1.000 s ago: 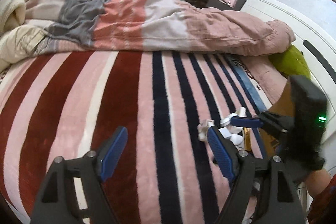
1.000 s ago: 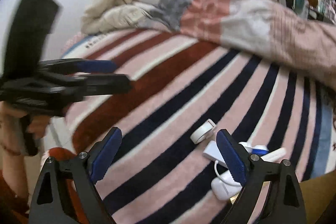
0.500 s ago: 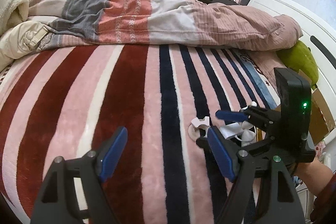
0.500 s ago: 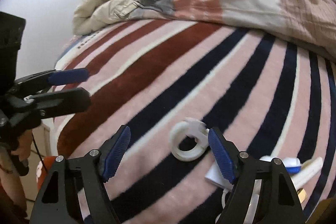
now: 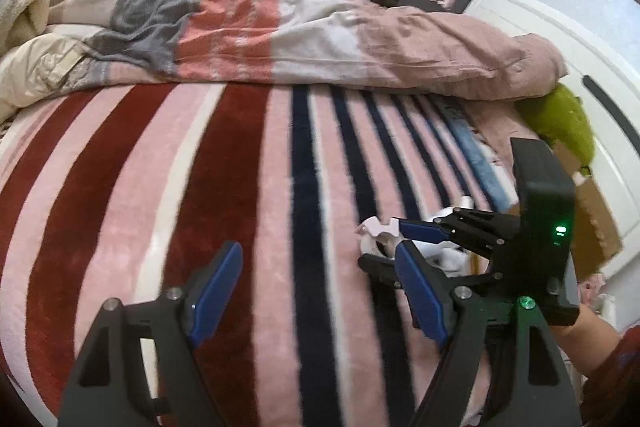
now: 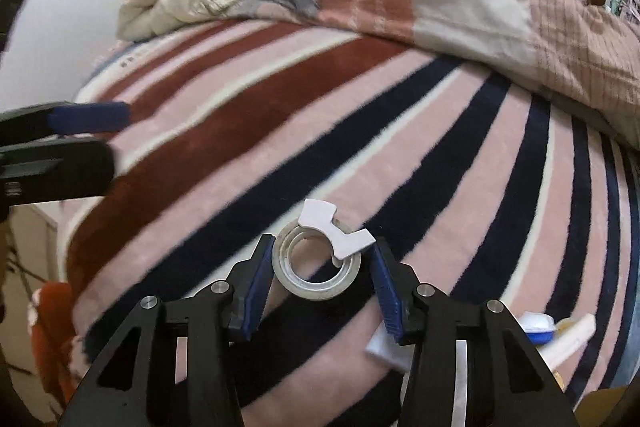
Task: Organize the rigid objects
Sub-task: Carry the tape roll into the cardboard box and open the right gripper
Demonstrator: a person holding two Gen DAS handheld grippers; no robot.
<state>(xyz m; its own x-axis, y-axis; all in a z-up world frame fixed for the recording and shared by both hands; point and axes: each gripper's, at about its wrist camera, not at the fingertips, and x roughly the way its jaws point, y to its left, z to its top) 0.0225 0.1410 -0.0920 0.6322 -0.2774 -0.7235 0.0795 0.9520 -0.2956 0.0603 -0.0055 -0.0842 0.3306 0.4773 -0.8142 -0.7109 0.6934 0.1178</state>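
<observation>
Our left jaws stand wide apart with nothing between them. In the left wrist view the left gripper [image 5: 316, 291] hangs over the striped blanket [image 5: 160, 187], no nearer the work than a second ago. To its right, the right gripper [image 5: 390, 243] now sits low on the blanket, where a second ago it hung higher and further right. Its blue pads reach the white tape roll [image 5: 378, 237], which lies just right of the left gripper's right finger. A hand [image 5: 588, 323] shows behind the right gripper.

In the right wrist view the right gripper [image 6: 322, 271] has just been closing, and the tape roll [image 6: 316, 267] lies flat on the blanket [image 6: 400, 131] between the pads. The left pad [image 6: 262, 273] touches the roll's rim; the right pad looks just short of it, so we judge the jaws narrowed round the roll but not yet clamped. A white clip-like tab [image 6: 332, 231] sits on the roll's far edge. Other small white things [image 6: 560, 335] lie right of the roll, untouched. For the task, we judge the roll is the first piece picked, with the grasp nearly made.
</observation>
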